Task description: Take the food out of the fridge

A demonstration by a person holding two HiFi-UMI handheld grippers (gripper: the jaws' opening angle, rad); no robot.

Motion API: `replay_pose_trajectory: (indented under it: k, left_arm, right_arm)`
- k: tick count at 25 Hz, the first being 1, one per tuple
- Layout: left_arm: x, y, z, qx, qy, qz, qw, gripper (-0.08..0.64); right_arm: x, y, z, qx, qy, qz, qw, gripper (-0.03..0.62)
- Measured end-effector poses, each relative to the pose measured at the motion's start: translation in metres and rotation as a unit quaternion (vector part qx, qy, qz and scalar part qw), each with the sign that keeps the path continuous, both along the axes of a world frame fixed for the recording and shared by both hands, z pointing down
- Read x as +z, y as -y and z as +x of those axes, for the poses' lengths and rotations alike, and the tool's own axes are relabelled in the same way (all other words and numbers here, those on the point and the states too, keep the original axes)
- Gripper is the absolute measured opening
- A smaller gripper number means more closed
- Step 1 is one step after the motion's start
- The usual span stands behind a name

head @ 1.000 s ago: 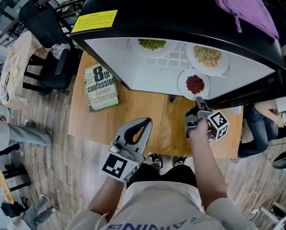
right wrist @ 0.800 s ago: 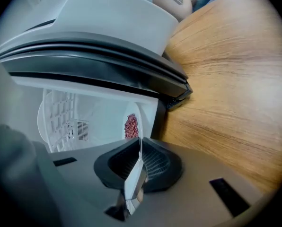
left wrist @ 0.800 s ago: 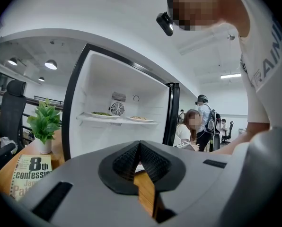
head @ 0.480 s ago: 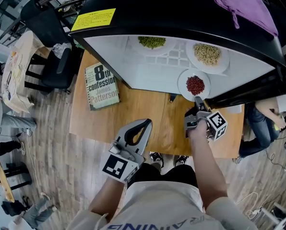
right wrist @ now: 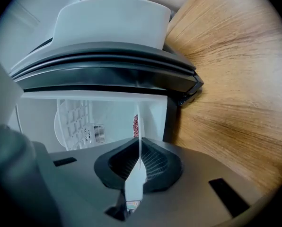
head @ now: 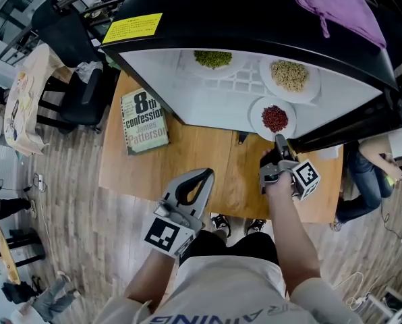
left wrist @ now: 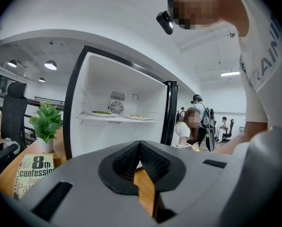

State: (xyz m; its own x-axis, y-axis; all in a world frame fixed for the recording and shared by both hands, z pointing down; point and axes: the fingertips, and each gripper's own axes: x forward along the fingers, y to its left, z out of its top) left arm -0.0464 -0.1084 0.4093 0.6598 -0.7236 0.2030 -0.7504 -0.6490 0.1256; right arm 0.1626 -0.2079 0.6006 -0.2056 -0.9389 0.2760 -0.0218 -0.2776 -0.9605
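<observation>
The open fridge holds three white plates: green beans, pale beans and red beans nearest the door opening. My right gripper is shut on the near rim of the red-bean plate. In the right gripper view that rim runs edge-on between the pads of the gripper. My left gripper hovers over the wooden table, shut and empty. In the left gripper view its tips meet below the fridge shelf.
A paperback book lies on the table's left part, beside a potted plant. A purple cloth lies on top of the fridge. A black chair stands at the left. A person sits to the right of the fridge.
Both grippers and the plates stay where they were. A passer-by at the left edge of the head view has moved out of sight.
</observation>
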Motion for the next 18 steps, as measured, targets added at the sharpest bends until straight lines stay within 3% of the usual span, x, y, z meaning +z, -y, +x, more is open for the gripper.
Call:
replay_pose_trajectory:
  k: [7, 18]
  left_arm:
    - [-0.007, -0.007, 0.008, 0.004, 0.0, 0.008, 1.0, 0.009]
    - [-0.014, -0.025, 0.03, 0.002, -0.005, 0.01, 0.9999, 0.009]
  right_arm:
    - [-0.024, -0.008, -0.005, -0.035, -0.004, 0.029, 0.999, 0.031]
    - [-0.033, -0.073, -0.021, -0.175, -0.005, 0.033, 0.984, 0.031]
